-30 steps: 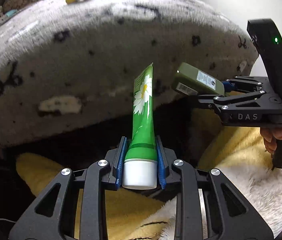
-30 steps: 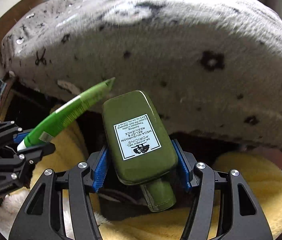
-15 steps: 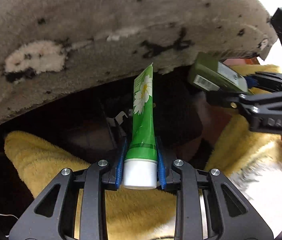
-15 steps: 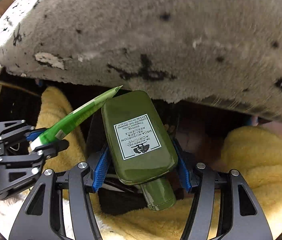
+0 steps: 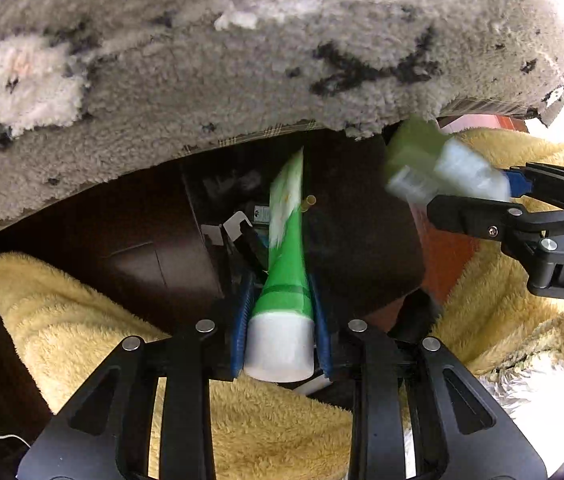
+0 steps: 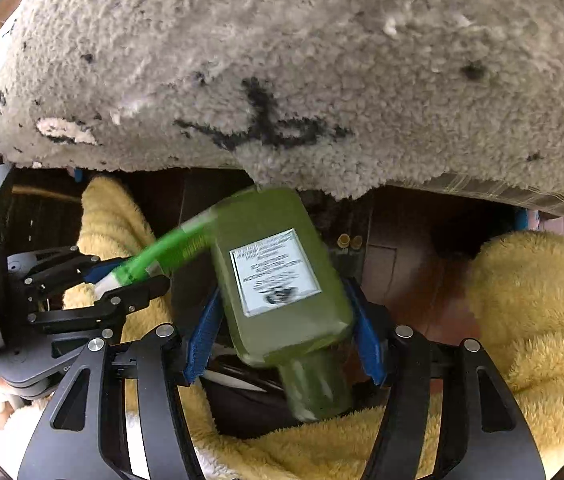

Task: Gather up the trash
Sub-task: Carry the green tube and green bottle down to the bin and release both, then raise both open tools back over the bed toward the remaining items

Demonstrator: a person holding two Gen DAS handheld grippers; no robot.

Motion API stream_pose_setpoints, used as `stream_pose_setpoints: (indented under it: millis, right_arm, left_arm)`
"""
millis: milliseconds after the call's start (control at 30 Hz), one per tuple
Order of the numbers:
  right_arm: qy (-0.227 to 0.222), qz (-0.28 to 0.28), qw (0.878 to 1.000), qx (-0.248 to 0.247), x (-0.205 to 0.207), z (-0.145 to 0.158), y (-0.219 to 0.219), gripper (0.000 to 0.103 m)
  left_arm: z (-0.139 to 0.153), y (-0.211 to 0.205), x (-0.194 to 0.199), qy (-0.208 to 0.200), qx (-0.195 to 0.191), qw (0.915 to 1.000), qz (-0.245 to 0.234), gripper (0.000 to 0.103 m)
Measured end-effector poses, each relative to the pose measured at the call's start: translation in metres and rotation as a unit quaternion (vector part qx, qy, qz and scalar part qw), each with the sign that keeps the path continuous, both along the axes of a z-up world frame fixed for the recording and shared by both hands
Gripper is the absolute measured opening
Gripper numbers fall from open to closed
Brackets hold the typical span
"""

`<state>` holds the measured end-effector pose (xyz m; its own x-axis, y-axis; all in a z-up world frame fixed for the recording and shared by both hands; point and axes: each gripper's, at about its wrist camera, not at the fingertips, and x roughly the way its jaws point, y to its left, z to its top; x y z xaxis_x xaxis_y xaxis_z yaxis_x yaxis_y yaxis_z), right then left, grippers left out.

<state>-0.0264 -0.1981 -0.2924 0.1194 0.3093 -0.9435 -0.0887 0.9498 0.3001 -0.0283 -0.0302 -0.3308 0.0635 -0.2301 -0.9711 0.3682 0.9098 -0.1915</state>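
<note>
Release is beginning on both sides, by the look of it. The left gripper is pointing steeply down with its jaws opening; the green tube, white cap toward the camera, is sitting between the blue pads with a thin gap showing at the cap, and its far end is blurring as if it is slipping. The right gripper is likewise opening its jaws, and the olive-green bottle, white label up and cap toward the camera, is lying tilted between the pads and clear of them, blurring too. Both items are hanging over a dark bin that is standing below the edge of a speckled grey rug and between folds of yellow fleece; some white packaging is already lying inside it.

The step in hand appears to be dropping the two pieces of trash into the bin. The next move is calling for the jaws to widen until both items fall free, with the tips kept over the opening so that neither lands on the fleece beside it. The tube, long and slanted, seems the likelier one to catch on the rim.
</note>
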Motion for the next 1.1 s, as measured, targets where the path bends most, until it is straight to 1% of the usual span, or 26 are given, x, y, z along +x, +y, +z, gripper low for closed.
stream_pose_setpoints:
  millis: [33, 100, 133, 167, 200, 233, 267, 333, 400, 467, 633, 733, 800, 833, 933, 1000, 1033, 1067, 1100]
  right_arm:
    - [0.0, -0.002, 1.0, -0.001, 0.001, -0.001, -0.001, 0.066]
    - [0.0, -0.006, 1.0, -0.006, 0.005, 0.0, -0.003, 0.07]
    - [-0.001, -0.007, 1.0, -0.009, 0.006, 0.001, -0.003, 0.074]
    - [-0.003, -0.008, 1.0, -0.012, 0.006, 0.002, -0.004, 0.075]
    - [-0.003, -0.009, 1.0, -0.014, 0.007, 0.003, -0.005, 0.076]
    - [-0.004, -0.01, 1.0, -0.015, 0.007, 0.004, -0.006, 0.078]
    - [-0.006, -0.013, 1.0, -0.018, 0.007, 0.005, -0.007, 0.084]
    - [-0.013, -0.016, 1.0, -0.024, 0.007, 0.009, -0.01, 0.09]
    - [-0.018, -0.017, 0.999, -0.025, 0.006, 0.014, -0.011, 0.09]
    - [-0.026, -0.02, 0.999, -0.026, 0.006, 0.02, -0.016, 0.095]
    - [-0.053, -0.023, 0.998, -0.024, 0.009, 0.041, -0.019, 0.095]
    - [-0.082, -0.022, 0.996, -0.026, 0.011, 0.063, -0.021, 0.095]
    - [-0.115, -0.024, 0.993, -0.023, 0.015, 0.082, -0.023, 0.095]
    - [-0.136, -0.027, 0.99, -0.022, 0.018, 0.092, -0.025, 0.095]
    - [-0.181, -0.043, 0.982, -0.019, 0.03, 0.116, -0.036, 0.095]
    - [-0.2, -0.052, 0.978, -0.015, 0.04, 0.131, -0.043, 0.095]
    - [-0.197, -0.057, 0.979, -0.005, 0.047, 0.137, -0.046, 0.096]
    - [-0.189, -0.061, 0.98, 0.008, 0.055, 0.14, -0.05, 0.098]
    - [-0.174, -0.07, 0.982, 0.024, 0.063, 0.141, -0.054, 0.099]
  left_arm:
    - [0.0, 0.001, 0.001, 0.001, 0.002, 1.0, 0.002, 0.033]
    - [0.0, 0.003, 0.004, -0.002, 0.005, 1.0, 0.005, 0.052]
    - [0.002, 0.004, 0.006, -0.003, 0.005, 1.0, 0.008, 0.056]
    - [0.003, 0.006, 0.006, -0.004, 0.004, 0.9999, 0.01, 0.06]
    - [0.005, 0.007, 0.007, -0.006, 0.006, 0.9999, 0.012, 0.062]
    - [0.009, 0.015, 0.014, -0.008, 0.008, 0.9998, 0.014, 0.063]
    - [0.011, 0.016, 0.015, -0.011, 0.01, 0.9998, 0.015, 0.065]
    - [0.016, 0.019, 0.016, -0.018, 0.01, 0.9996, 0.019, 0.068]
    - [0.024, 0.013, 0.018, -0.025, 0.009, 0.9994, 0.021, 0.071]
    - [0.033, 0.013, 0.017, -0.034, 0.008, 0.9992, 0.021, 0.073]
    - [0.06, 0.016, 0.018, -0.059, -0.003, 0.9979, 0.027, 0.075]
    - [0.083, 0.019, 0.017, -0.086, -0.008, 0.9959, 0.025, 0.075]
    - [0.099, 0.019, 0.018, -0.116, -0.013, 0.993, 0.021, 0.081]
    - [0.108, 0.019, 0.019, -0.133, -0.014, 0.9908, 0.019, 0.082]
    - [0.132, 0.019, 0.026, -0.176, -0.015, 0.984, 0.021, 0.083]
    - [0.15, 0.021, 0.032, -0.202, -0.022, 0.9787, 0.025, 0.083]
    - [0.157, 0.022, 0.037, -0.215, -0.023, 0.9761, 0.025, 0.083]
    - [0.164, 0.023, 0.041, -0.227, -0.023, 0.9732, 0.025, 0.083]
    - [0.172, 0.025, 0.047, -0.241, -0.02, 0.9701, 0.027, 0.083]
